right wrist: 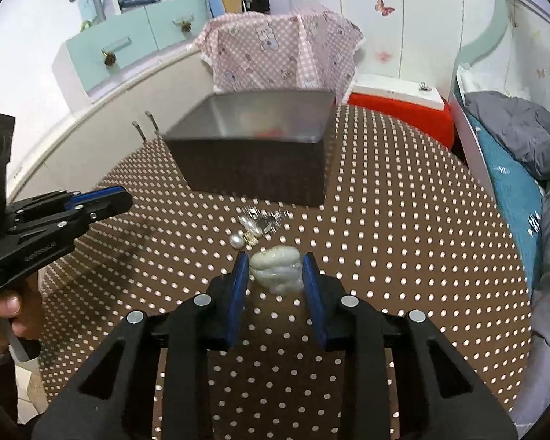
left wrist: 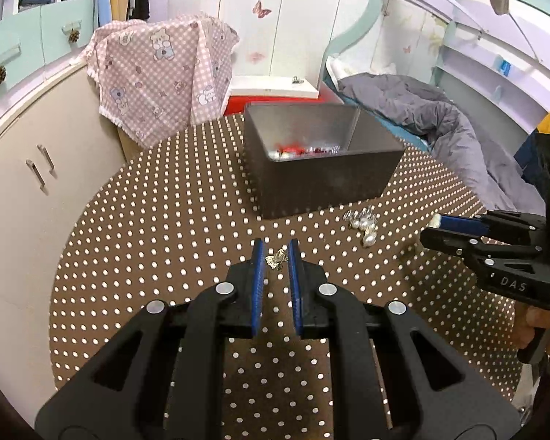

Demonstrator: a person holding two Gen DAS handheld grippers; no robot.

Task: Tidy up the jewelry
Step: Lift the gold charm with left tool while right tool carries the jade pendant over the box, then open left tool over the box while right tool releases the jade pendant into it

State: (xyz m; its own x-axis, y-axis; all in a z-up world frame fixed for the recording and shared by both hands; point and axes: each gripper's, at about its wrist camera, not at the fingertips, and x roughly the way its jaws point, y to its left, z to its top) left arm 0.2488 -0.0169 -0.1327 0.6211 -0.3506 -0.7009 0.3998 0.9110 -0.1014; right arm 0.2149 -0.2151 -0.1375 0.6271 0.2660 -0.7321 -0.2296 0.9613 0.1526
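A dark grey box [left wrist: 326, 179] stands on the round dotted table [left wrist: 165, 227]; red and silver jewelry [left wrist: 297, 149] lies inside. In the left wrist view my left gripper [left wrist: 276, 255] is shut on a small gold and silver trinket [left wrist: 277, 259] held between its blue pads. Loose pearl earrings [left wrist: 365, 225] lie on the table in front of the box, also in the right wrist view [right wrist: 251, 229]. My right gripper [right wrist: 276, 267] is shut on a pale grey-white lumpy piece [right wrist: 277, 269], just behind the pearls. The box shows there too [right wrist: 253, 161].
A pink bear-print cloth [left wrist: 161, 73] drapes over something behind the table. A beige cabinet [left wrist: 25, 168] stands to the left. A bed with a grey duvet [left wrist: 432, 110] lies to the right. A red and white box [left wrist: 275, 95] sits behind the grey box.
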